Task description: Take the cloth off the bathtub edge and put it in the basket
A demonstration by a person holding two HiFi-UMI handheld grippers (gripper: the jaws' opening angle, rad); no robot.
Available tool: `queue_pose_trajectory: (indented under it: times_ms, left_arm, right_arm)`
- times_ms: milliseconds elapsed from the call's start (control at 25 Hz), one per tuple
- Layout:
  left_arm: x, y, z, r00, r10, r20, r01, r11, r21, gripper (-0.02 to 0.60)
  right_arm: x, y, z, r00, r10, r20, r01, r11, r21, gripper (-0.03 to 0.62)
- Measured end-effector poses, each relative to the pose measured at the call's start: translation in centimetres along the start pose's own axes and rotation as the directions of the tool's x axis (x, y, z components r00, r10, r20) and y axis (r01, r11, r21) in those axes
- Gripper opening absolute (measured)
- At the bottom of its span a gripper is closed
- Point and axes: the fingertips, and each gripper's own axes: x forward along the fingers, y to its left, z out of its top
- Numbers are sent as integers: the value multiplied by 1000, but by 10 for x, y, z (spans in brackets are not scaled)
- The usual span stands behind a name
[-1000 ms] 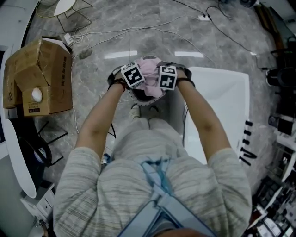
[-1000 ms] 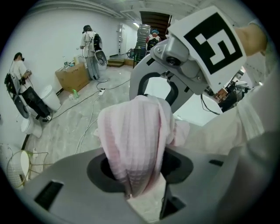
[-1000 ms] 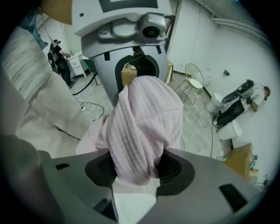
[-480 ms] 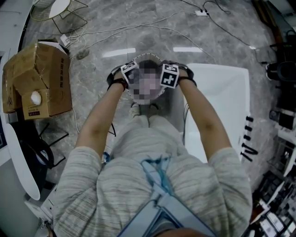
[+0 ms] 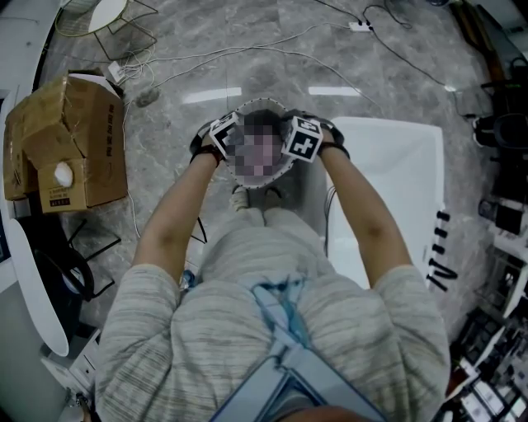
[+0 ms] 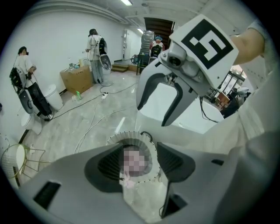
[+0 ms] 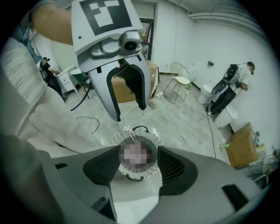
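Observation:
The round white basket [image 5: 273, 106] stands on the marble floor beside the white bathtub [image 5: 396, 189]. The pink cloth [image 5: 259, 153] lies inside it, under a mosaic patch. One pale corner of the cloth [image 6: 127, 182] hangs over the near rim, close to a left pad. My left gripper [image 5: 226, 140] hovers over the basket's left rim, open, and the basket shows through the gap between its pads. My right gripper [image 5: 299, 142] hovers over the right rim, also open, with nothing pressed between its pads. Each gripper sees the other: the right gripper [image 6: 168, 98] and the left gripper [image 7: 127, 94] both have their jaws apart.
A brown cardboard box [image 5: 66, 136] sits on the floor at the left. Cables [image 5: 247, 53] run across the marble behind the basket. A wire chair [image 5: 115, 21] stands at the far left. People [image 6: 94, 54] stand across the room. The person's feet are just below the basket.
One second ago the pink cloth stood bunched between the two grippers above the basket. It now lies down inside the basket, and both grippers' jaws stand wider and a little farther apart.

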Motion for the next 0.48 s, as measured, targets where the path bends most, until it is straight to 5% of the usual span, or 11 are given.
queue_pose_trajectory:
  times_ms: [200,480]
  left_arm:
    - [-21,-6,19,985,-8,174,26,994,-103,232]
    - [-60,-27,46,914,12,406,64,983,-175,231]
  right_arm:
    - [-28,-5,18,980,-86,179,52,981,188,239]
    - [-70,5,30,876,-153,457,-61,905,421,239]
